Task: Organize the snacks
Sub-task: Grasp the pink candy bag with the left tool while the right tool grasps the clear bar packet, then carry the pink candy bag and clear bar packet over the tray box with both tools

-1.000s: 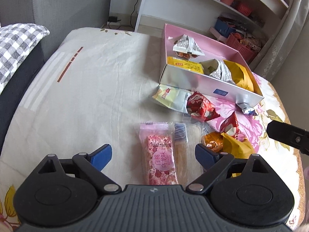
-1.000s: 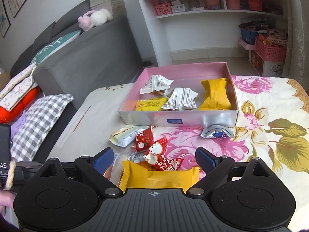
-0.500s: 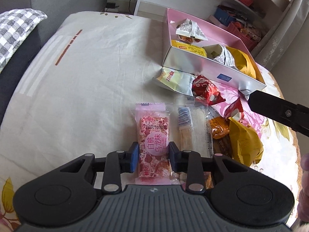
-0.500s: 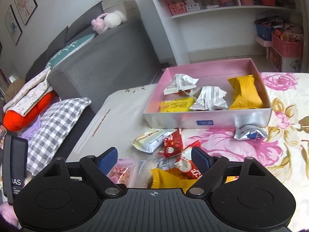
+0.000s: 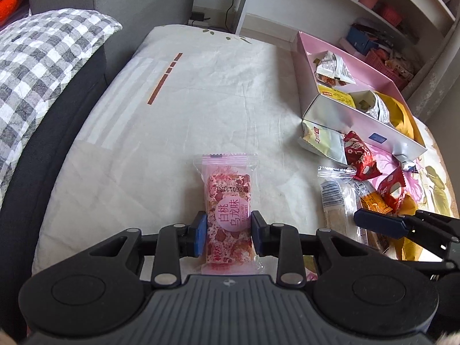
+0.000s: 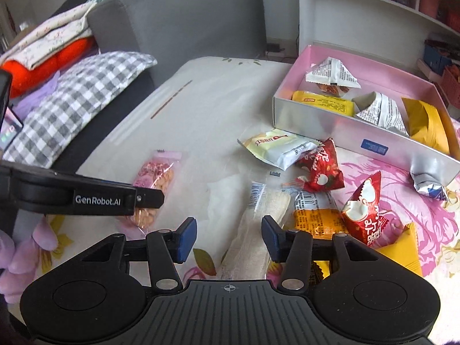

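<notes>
— What has the left gripper (image 5: 229, 233) got?

— Its two blue pads are pressed against the long sides of the pink snack packet (image 5: 228, 212), near the packet's close end. The packet's long axis runs straight along the fingers, so the far crimped end points away from the camera, toward the far edge of the table (image 5: 201, 92). From the right wrist view the same packet (image 6: 155, 181) sticks out past the left gripper's finger, over the pale left part of the tablecloth; whether it touches the cloth I cannot tell.

— And the right gripper (image 6: 229, 237)?

— Its fingers stand apart, gripping nothing. Between them lies a clear-wrapped wafer bar (image 6: 253, 235), its length running roughly along the fingers, barcode end pointing away.

— Where are the other snacks?

— Loose on the table in front of the box: a white-and-yellow packet (image 6: 277, 148) touching the box's near wall, two red triangular packets (image 6: 322, 166) beside it, an orange packet (image 6: 316, 220), a yellow packet (image 6: 402, 251) at the right, and a small silver packet (image 6: 428, 185) at the box's near right corner.

— And the box?

— The pink box (image 6: 371, 63) sits toward the table's far right — it holds two grey-printed triangular packets (image 6: 333, 74) and some yellow ones.
</notes>
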